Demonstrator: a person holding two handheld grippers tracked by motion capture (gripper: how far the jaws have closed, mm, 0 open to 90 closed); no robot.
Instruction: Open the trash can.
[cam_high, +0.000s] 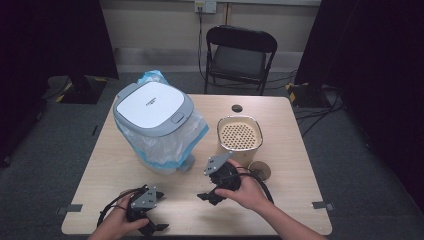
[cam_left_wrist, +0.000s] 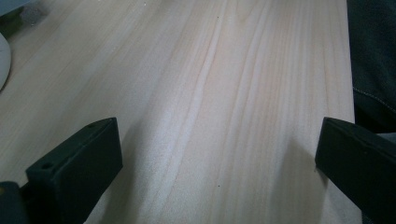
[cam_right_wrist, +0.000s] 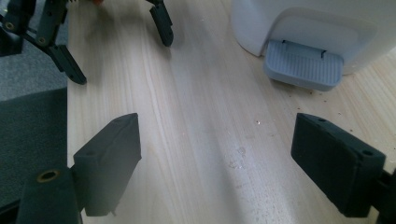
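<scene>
Pedal bin (cam_high: 155, 125) stood at the far left of the wooden table (cam_high: 295, 200), just beyond the right gripper (cam_high: 207, 197), whose black jaws were spread wide with nothing between them. That gripper hovered over bare tabletop near the middle, aimed left and toward the near edge. In its own view the blocky, matte jaws framed pale, streaked wood grain, with the bin's ribbed grey foot pedal (cam_right_wrist: 303, 65) jutting from the smooth white base toward the gripper. The bin was upright, its long axis vertical, leaning slightly; its rounded-square lid was white with a grey rim, and a crinkled blue-edged plastic liner spilled over the sides. The left gripper (cam_high: 152, 227) sat at the near left edge, jaws likewise parted and empty. Right of the bin stood a cream canister (cam_high: 240, 140) with a perforated top.
</scene>
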